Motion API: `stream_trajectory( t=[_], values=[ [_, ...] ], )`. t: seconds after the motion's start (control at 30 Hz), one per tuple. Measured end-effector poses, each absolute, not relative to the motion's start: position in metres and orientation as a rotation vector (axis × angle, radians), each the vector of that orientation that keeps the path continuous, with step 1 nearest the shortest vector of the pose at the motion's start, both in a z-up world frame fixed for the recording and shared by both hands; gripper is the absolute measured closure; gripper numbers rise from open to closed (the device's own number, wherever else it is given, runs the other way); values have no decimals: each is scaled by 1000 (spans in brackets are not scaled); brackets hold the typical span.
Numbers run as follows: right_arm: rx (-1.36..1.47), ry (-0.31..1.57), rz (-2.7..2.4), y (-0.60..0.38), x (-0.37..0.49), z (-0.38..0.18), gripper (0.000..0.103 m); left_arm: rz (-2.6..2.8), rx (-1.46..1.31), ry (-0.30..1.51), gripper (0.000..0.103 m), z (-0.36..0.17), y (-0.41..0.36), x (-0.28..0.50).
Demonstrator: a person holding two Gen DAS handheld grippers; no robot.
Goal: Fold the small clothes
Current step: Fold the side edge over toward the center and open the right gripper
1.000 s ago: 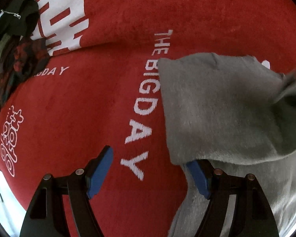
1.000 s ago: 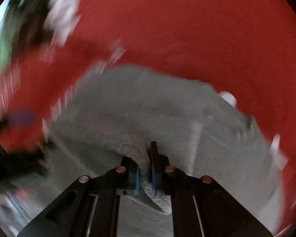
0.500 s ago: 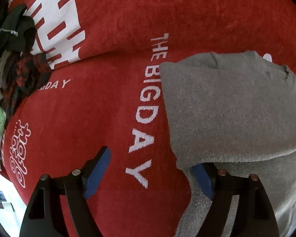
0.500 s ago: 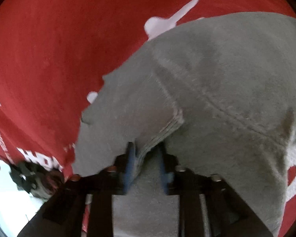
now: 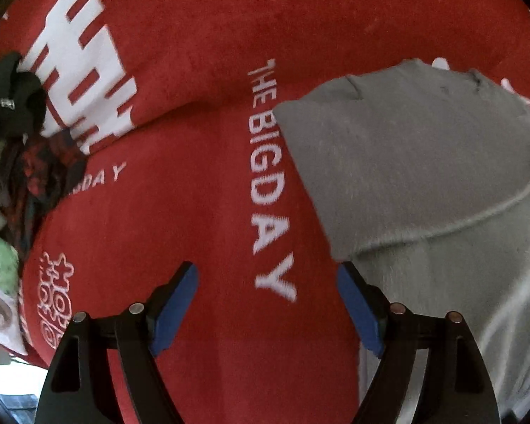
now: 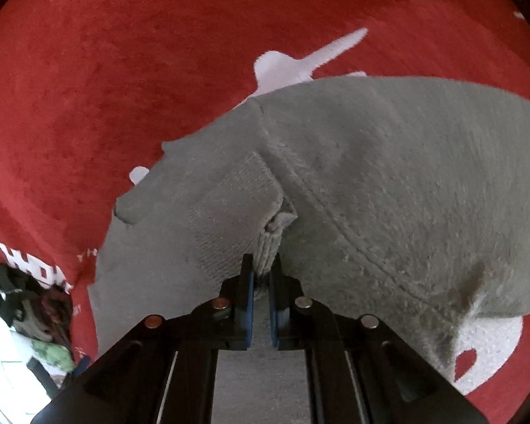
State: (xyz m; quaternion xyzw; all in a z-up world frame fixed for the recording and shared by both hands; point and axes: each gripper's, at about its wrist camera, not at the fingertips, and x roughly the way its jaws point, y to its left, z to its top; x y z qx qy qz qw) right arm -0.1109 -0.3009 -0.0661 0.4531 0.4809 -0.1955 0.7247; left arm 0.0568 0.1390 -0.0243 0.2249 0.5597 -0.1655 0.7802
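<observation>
My right claw [image 6: 261,272] is pinched tight on the ribbed cuff [image 6: 270,236] of the gray sweater [image 6: 388,183]. The cuff sticks up between the two blue pads. The sleeve is folded over the rest of the sweater, and a seam curves across it to the right.

My left claw [image 5: 266,300] is wide apart and holds nothing. Its right blue pad [image 5: 356,314] is just beside the sweater's edge [image 5: 424,162], and I cannot tell if it touches. Its left pad hangs over the red blanket [image 5: 194,194].

The sweater lies flat on this red blanket. White words, "THE BIG DAY" [image 5: 266,176], run along the blanket just left of the sweater.

Far off to the left is a pile of other clothes [image 5: 13,162], dark, red and green, at the blanket's edge
</observation>
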Motion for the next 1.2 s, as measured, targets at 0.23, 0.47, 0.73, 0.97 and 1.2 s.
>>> stream_trajectory(
  t=[0.23,0.47,0.73,0.97,1.2],
  values=[
    [1011,1056,-432,-299,-109,-69,96,-390,35,1341,21,-24,143,135],
    [1019,1061,-413,-300,-109,-68,93,-410,-49,1466,33,-74,95,186],
    [1046,1036,-432,-301,-107,-59,95,-444,-70,1422,93,-53,80,193],
    [971,1057,-464,-301,-99,-55,95,-369,42,1401,93,-69,74,201],
    [950,1122,-574,-299,-133,-50,91,-343,153,1316,93,-32,82,181]
  ],
)
